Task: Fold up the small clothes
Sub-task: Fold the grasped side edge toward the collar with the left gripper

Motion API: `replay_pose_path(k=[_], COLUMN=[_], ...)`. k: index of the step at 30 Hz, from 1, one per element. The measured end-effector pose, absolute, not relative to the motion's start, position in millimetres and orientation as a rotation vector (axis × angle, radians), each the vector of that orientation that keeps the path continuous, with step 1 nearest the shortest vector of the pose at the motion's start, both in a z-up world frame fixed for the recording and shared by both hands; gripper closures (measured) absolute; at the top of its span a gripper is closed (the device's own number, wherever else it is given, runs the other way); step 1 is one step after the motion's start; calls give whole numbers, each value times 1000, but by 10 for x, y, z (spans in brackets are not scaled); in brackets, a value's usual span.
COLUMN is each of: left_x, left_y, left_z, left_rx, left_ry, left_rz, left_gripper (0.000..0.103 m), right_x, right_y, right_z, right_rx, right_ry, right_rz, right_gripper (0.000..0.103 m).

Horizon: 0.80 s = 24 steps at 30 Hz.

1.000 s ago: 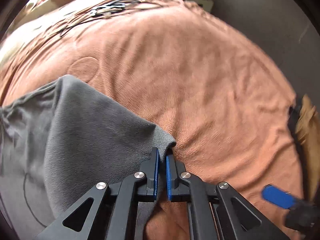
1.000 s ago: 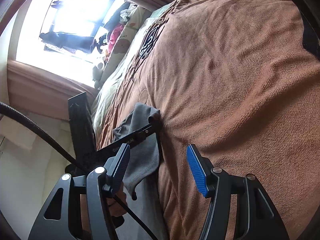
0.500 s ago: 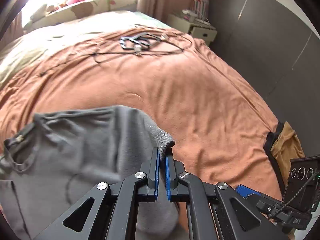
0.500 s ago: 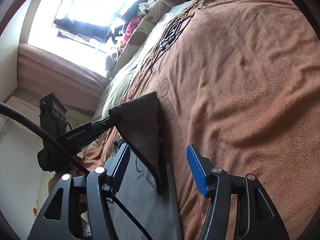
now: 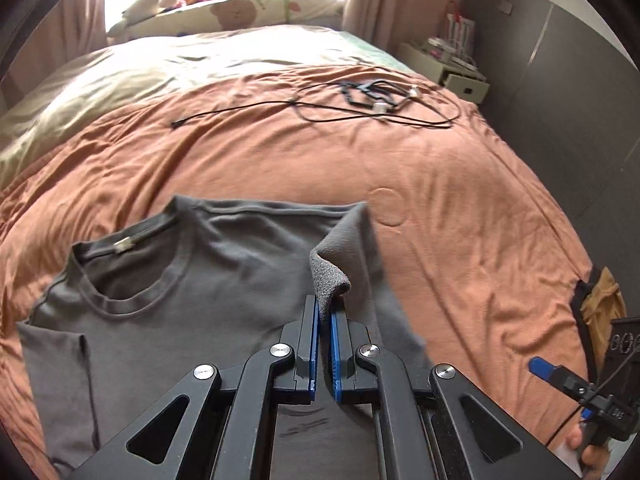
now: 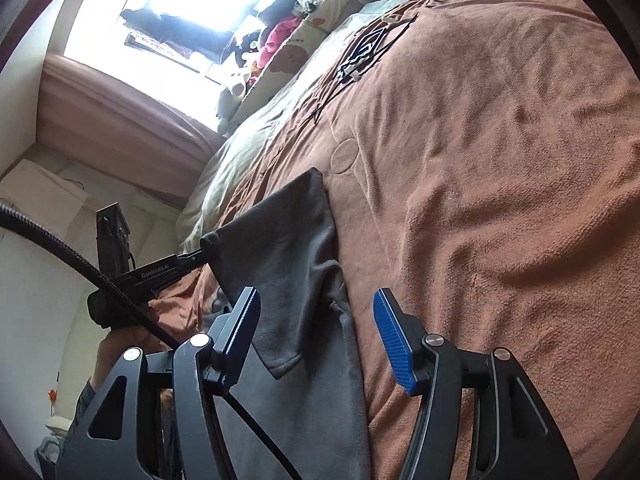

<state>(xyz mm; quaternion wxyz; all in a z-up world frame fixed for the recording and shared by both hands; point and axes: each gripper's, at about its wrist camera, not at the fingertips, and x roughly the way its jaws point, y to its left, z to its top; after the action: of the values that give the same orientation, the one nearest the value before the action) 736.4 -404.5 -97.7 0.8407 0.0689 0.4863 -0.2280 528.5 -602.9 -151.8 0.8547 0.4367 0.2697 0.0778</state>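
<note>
Where left tongs point(image 5: 325, 312) clamp the grey shirt point(image 5: 192, 300), its hem cut off; right tongs point(image 6: 316, 344) apart.

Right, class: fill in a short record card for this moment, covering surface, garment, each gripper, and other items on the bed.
surface: orange-brown blanket on a bed
garment: grey T-shirt, lying neck-side up
left gripper: shut on the T-shirt's sleeve, lifted over the shirt body
right gripper: open, holding nothing, shirt edge below it
other items: black cables near the far end
</note>
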Motion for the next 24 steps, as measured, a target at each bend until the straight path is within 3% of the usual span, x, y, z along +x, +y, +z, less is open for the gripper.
replay_pose_path(k=[22, 24], left_x=[8006, 7991], left_y=[-3542, -3485], left_z=[-1868, -1860], left_rx=[153, 131], left_ry=[1131, 1136], left_rz=[-291, -298], left_gripper=[97, 93], right_x=[5678, 5754], right_y=[-5755, -5660], right_z=[-1453, -1422], right_rx=[823, 796], right_ry=[662, 674], right_rz=[171, 194], right_gripper=[46, 46])
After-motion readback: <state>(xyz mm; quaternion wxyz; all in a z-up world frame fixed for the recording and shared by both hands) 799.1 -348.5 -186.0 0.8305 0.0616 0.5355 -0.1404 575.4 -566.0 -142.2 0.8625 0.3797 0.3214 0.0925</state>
